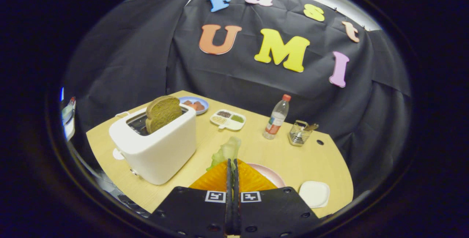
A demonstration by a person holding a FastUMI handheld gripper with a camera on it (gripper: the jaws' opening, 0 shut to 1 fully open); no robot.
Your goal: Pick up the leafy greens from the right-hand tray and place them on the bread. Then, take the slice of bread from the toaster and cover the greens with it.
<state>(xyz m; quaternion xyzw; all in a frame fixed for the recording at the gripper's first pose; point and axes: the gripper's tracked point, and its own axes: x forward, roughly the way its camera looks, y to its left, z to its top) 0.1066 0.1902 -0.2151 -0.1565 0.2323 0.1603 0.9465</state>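
Counted on the pale wooden table (293,157): one white toaster (157,150), one slice of brown bread (163,112), one blue plate (194,101) with reddish pieces on it, one white divided dish (228,119) with three fillings, one clear bottle (277,117) with a red cap, one small wire basket (299,133), one pink plate (269,174), one small white dish (314,193), and one piece of leafy greens (226,152). Gripper (232,164) seen with both fingers pressed together, clenched, tips resting over a ridged orange object (216,179) just ahead — no clear sign of anything pinched between them. Leafy greens pale green, crinkled, standing up just beyond the fingertips, touching the far edge of the orange object; whether the fingertips touch the leaf cannot be told. Orange object overlapping the pink plate, which shows at its right. Bread slice upright in the toaster slot, tilted slightly, its upper half well above the rim, crust darker than the face. Toaster left of the fingers, near the orange object. Small white dish right of the fingers, just beside the pink plate. Bottle and wire basket further back and right, near each other — apart from the divided dish.
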